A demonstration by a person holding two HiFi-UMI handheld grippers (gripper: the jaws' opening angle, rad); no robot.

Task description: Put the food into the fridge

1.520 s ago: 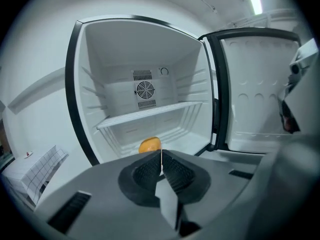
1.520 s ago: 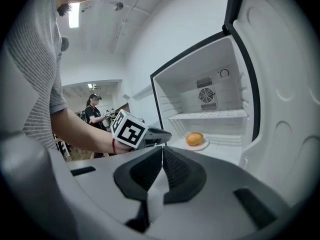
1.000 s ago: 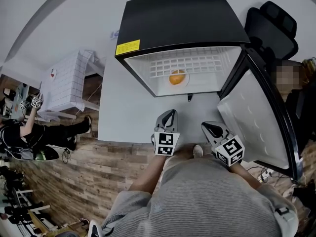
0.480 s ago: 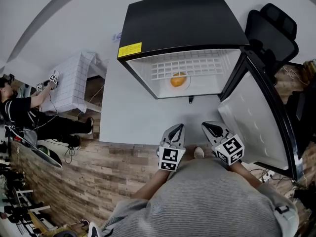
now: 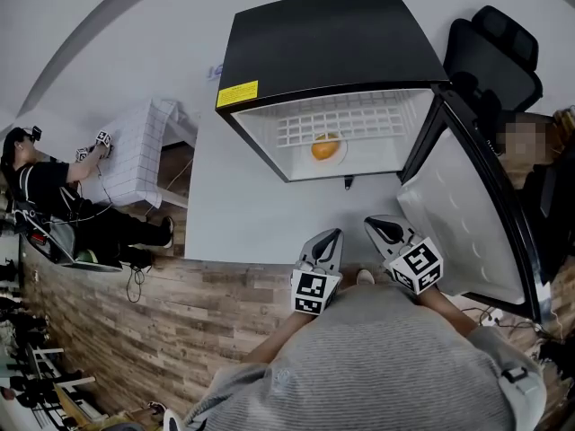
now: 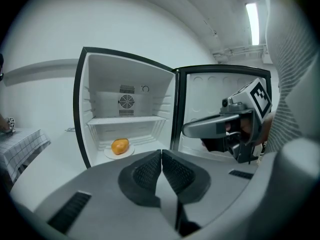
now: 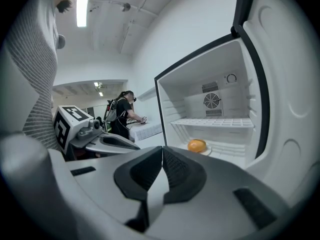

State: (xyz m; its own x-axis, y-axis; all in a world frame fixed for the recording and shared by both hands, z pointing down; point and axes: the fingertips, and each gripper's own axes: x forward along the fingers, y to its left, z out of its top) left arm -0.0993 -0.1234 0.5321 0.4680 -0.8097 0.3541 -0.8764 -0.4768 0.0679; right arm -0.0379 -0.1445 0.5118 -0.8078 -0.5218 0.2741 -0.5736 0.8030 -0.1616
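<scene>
The small black fridge (image 5: 332, 39) stands open on a white table (image 5: 243, 205), its door (image 5: 467, 227) swung out to the right. Inside, an orange piece of food (image 5: 324, 147) lies on a white plate (image 6: 119, 152) on the fridge floor, below a wire shelf (image 5: 346, 119); the food also shows as an orange lump (image 6: 120, 146) and again as the same lump (image 7: 197, 145). My left gripper (image 5: 331, 238) and right gripper (image 5: 375, 228) hang side by side at the table's near edge, well short of the fridge. Both are shut and hold nothing.
A black office chair (image 5: 494, 48) stands behind the fridge at the right. At the far left a person (image 5: 45, 196) works at a table with a checked cloth (image 5: 126, 155). Wood-pattern floor (image 5: 135, 330) lies below the table's near edge.
Both grippers have stayed shut near the table's edge; the left one has drifted right, closer to the right one. The person at the far left has shifted about.
</scene>
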